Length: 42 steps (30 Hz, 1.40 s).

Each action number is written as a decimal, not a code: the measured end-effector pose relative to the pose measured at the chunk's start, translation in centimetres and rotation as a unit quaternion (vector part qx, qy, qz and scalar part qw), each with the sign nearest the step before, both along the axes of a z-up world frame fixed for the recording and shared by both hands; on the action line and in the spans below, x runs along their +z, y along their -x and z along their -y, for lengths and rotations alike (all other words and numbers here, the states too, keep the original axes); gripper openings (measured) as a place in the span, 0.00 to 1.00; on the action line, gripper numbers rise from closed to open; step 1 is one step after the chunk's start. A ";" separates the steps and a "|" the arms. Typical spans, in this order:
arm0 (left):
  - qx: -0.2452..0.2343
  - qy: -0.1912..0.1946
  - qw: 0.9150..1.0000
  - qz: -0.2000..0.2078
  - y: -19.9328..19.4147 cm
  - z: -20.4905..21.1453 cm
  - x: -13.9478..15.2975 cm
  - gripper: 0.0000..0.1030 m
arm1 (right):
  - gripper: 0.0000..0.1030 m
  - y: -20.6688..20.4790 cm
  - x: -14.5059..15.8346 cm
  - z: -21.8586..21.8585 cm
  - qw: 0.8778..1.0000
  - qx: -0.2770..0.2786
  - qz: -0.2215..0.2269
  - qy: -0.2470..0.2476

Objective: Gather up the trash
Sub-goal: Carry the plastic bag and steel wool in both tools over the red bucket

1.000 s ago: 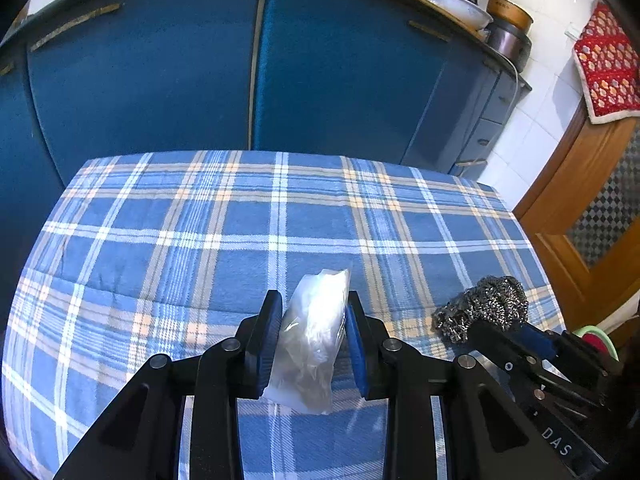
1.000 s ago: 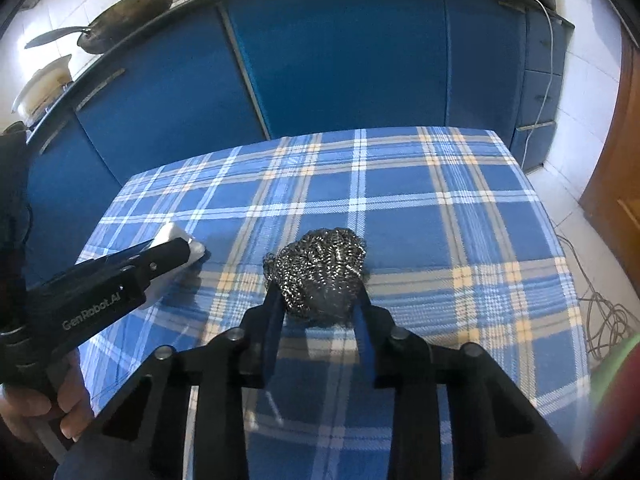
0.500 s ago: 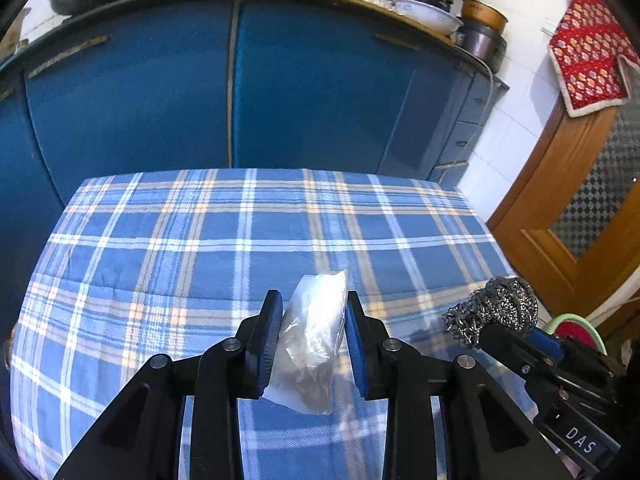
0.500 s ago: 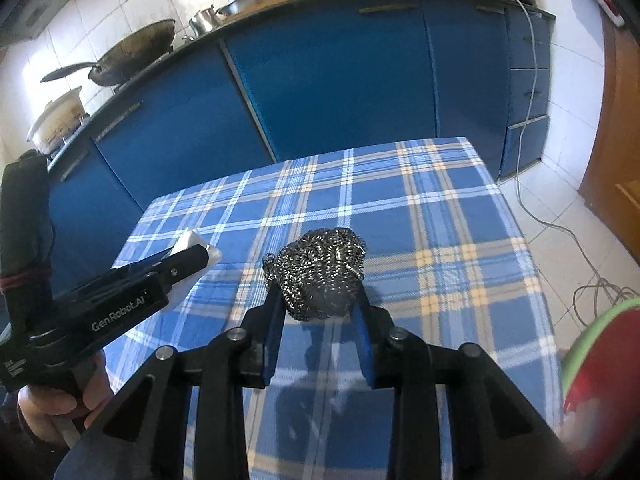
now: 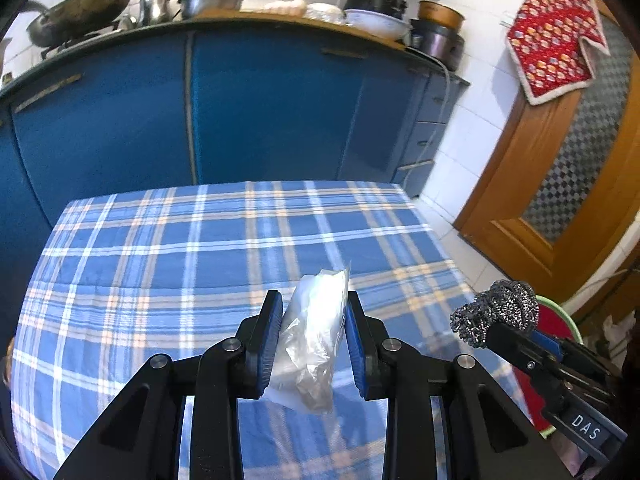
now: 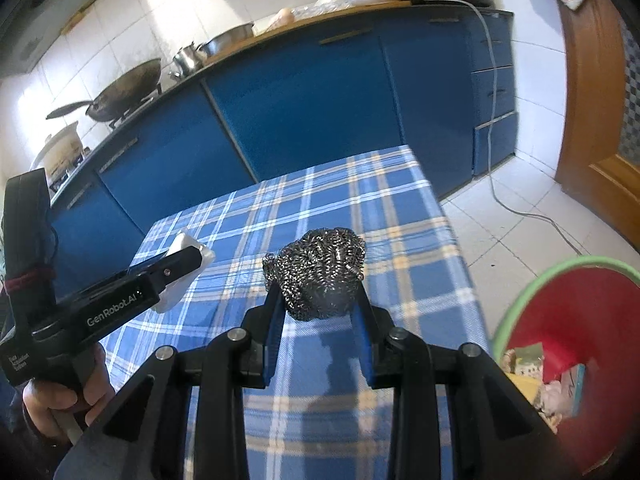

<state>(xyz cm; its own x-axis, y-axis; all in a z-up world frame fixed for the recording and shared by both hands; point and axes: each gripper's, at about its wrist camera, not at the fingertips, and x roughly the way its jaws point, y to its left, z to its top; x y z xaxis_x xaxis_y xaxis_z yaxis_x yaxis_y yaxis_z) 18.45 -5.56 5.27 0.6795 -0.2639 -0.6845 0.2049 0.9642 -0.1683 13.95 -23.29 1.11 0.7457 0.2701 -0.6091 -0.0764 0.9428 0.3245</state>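
Observation:
My left gripper (image 5: 313, 324) is shut on a crumpled clear plastic bag (image 5: 314, 336) and holds it above the blue plaid tablecloth (image 5: 200, 256). My right gripper (image 6: 318, 304) is shut on a steel wool scrubber (image 6: 320, 270), held over the cloth's right part. The scrubber also shows in the left wrist view (image 5: 496, 312) at the right, and the bag shows in the right wrist view (image 6: 186, 264) at the left. A red trash bin with a green rim (image 6: 560, 320) stands on the floor to the right of the table, with litter inside.
Blue kitchen cabinets (image 5: 260, 104) run behind the table, with a wok (image 5: 80, 12), pots and bowls on the counter. A wooden door (image 5: 568, 184) is at the right. A white cable (image 6: 516, 204) lies on the tiled floor.
Both grippers have risen and tilted up with their loads, so more of the counter shows. The red bin has come into the right wrist view at the right.

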 end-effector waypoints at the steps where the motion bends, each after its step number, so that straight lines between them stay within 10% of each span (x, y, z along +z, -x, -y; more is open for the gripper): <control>1: -0.006 0.001 1.000 0.003 0.5 0.5 0.3 0.31 | 0.34 0.4 0.1 0.3 1.000 -0.003 0.002 -0.001; 19: -0.115 0.019 0.993 0.019 6.1 9.6 2.4 0.31 | 0.34 8.5 0.3 9.0 0.994 -0.109 0.007 -0.024; 42: -0.245 0.017 0.969 -0.010 8.3 21.0 -1.6 0.31 | 0.38 13.2 -3.4 18.9 0.969 -0.242 -0.031 -0.029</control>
<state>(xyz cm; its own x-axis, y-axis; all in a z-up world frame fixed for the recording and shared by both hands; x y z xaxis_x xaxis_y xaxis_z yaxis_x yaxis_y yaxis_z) 10.18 -26.59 3.62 0.4534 -0.5747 -0.6813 0.6336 0.7454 -0.2072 0.78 -42.14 -2.27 0.7562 -0.0678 -0.6508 0.3916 0.8438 0.3671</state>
